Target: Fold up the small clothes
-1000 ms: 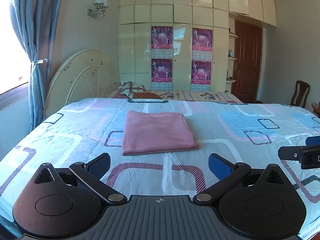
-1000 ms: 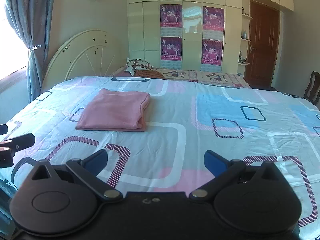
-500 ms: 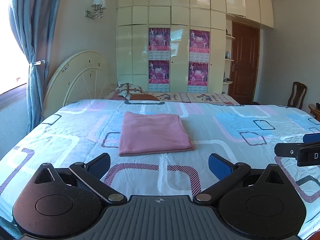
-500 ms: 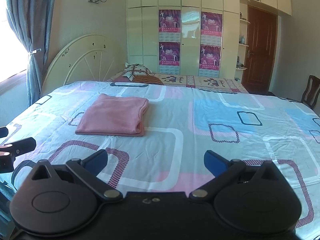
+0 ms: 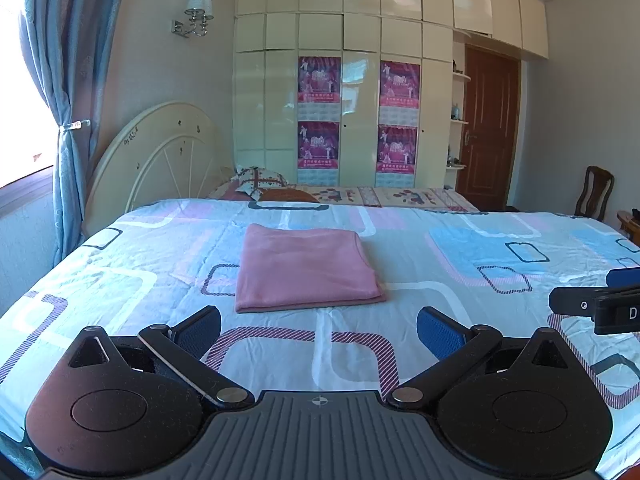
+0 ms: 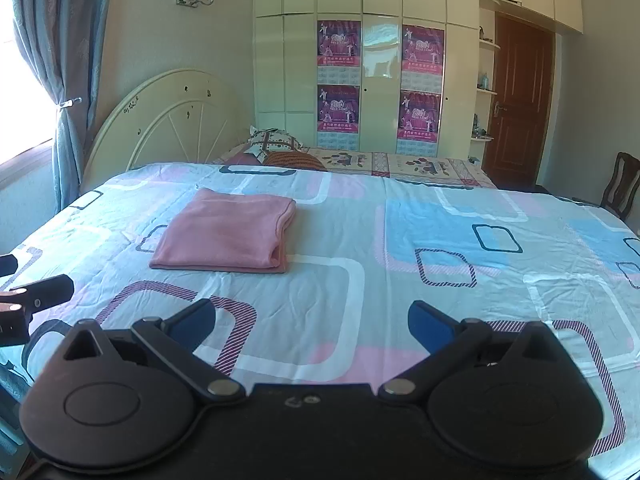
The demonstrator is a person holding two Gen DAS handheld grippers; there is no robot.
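A pink garment (image 5: 306, 268) lies folded into a flat rectangle on the patterned bedsheet (image 5: 460, 280), straight ahead of my left gripper (image 5: 319, 330) and well beyond its tips. In the right wrist view the garment (image 6: 226, 232) lies ahead and to the left of my right gripper (image 6: 312, 326). Both grippers are open and empty, held above the near part of the bed. A part of the right gripper shows at the right edge of the left wrist view (image 5: 600, 304). A part of the left gripper shows at the left edge of the right wrist view (image 6: 36, 296).
A cream headboard (image 5: 160, 160) and blue curtain (image 5: 68, 120) stand at the left. Pillows (image 5: 260, 182) and a second bed lie behind. A cream wardrobe (image 5: 360, 100) with posters, a brown door (image 5: 488, 128) and a wooden chair (image 5: 596, 192) stand at the back and right.
Both cameras have drawn back and tilted up a little, so the garment sits lower in view. The garment itself has not moved. Both grippers stay open.
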